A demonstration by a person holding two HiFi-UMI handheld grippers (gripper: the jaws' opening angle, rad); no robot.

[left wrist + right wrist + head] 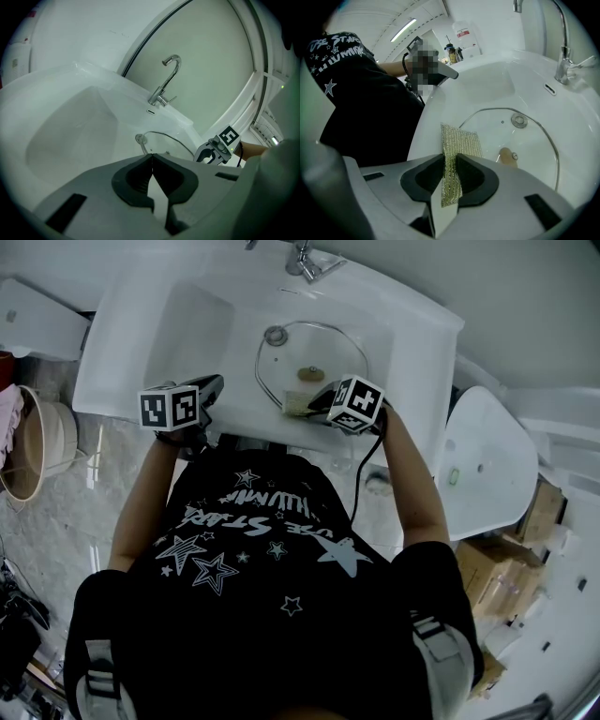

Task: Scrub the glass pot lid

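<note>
Right tongs (pixel 449 158) pinch gold mesh pad (pixel 461 138) by clear, metal-rimmed lid (pixel 529 140).

The lid (pixel 323 352) is a round pane of clear glass in a thin metal rim, with a small brownish knob (pixel 506 157) at its centre. It lies flat, knob up, in the bowl of the white sink (pixel 412 343), and the drain (pixel 518 120) shows through the glass near the far rim. The pad (pixel 458 140) is a ribbed, gold-green mesh strip. Your right hand-held gripper (pixel 450 161) pinches it on edge between closed jaws. Its free end juts forward to the lid's near rim; whether pad and glass touch cannot be told.
</note>
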